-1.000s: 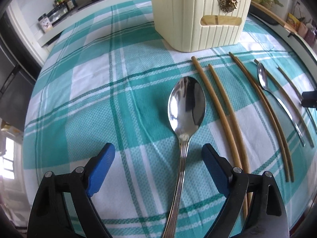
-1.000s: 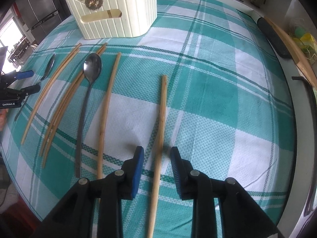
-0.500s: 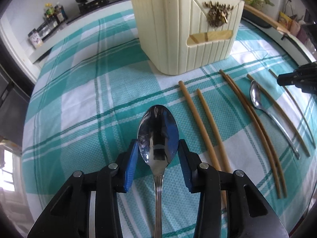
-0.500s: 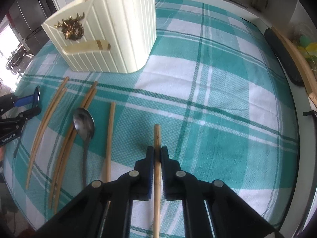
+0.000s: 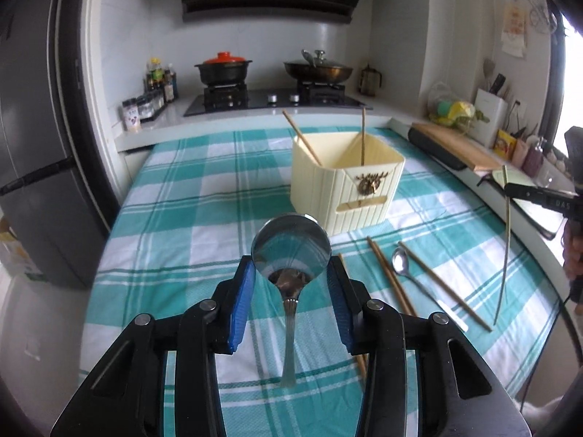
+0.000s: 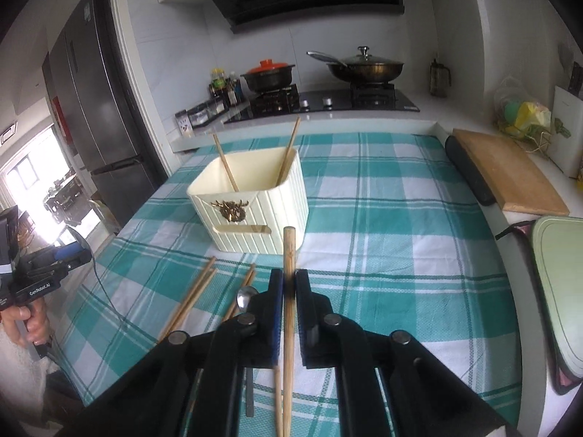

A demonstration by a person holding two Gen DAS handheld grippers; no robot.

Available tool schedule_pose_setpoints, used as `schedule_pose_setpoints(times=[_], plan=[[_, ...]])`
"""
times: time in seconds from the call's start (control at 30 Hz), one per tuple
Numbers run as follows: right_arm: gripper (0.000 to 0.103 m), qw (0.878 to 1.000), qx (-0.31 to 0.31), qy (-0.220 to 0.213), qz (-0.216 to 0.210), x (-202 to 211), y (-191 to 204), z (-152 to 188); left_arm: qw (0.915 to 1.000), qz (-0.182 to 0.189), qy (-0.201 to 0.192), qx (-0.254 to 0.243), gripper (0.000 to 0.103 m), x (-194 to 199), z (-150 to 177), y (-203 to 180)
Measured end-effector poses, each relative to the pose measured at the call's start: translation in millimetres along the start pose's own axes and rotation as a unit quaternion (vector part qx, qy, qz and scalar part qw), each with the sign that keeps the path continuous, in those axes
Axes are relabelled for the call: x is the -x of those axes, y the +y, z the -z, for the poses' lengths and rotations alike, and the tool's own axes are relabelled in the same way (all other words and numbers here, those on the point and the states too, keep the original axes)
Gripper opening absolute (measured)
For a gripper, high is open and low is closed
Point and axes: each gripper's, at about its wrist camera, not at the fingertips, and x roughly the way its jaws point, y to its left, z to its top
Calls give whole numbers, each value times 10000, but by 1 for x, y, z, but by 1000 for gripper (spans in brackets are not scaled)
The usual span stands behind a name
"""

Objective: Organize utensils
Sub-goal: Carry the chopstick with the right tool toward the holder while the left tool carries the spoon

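My left gripper (image 5: 290,284) is shut on a large steel spoon (image 5: 291,251), held up off the table with its bowl forward. My right gripper (image 6: 288,289) is shut on a wooden chopstick (image 6: 289,255), lifted and pointing at the cream utensil holder (image 6: 255,204). The holder (image 5: 346,182) stands mid-table with two chopsticks leaning inside. Several chopsticks (image 5: 386,276) and a small spoon (image 5: 400,266) lie on the checked cloth in front of it. The small spoon (image 6: 245,296) also shows in the right wrist view. The right gripper with its chopstick shows at the right edge of the left wrist view (image 5: 524,191).
A teal and white checked cloth (image 6: 400,255) covers the table. A wooden cutting board (image 6: 510,182) and a dark roll (image 6: 470,174) lie along the right edge. A stove with pots (image 5: 269,73) is behind. A fridge (image 5: 32,145) stands at the left.
Both grippers closed on their utensils, the left on the large spoon and the right on a chopstick. Both then lifted off the cloth and tilted up toward the holder.
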Motion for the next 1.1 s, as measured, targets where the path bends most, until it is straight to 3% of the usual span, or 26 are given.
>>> schedule_pose_setpoints(times=[0.27,0.67,0.87,1.1], plan=[[7,9969,22,-783,121,33,13,-7,9996,107,-243,49,40,19,-12,-7],[7,9950,107,-987,81,34,20,-29,9992,291,-271,30,40,31,-33,-11],[7,9943,270,-1031,-15,20,27,-66,9981,476,-382,-69,40,36,-73,-14],[7,9915,231,-1252,-280,-11,36,-146,9957,607,-685,-170,40,29,-153,-22]])
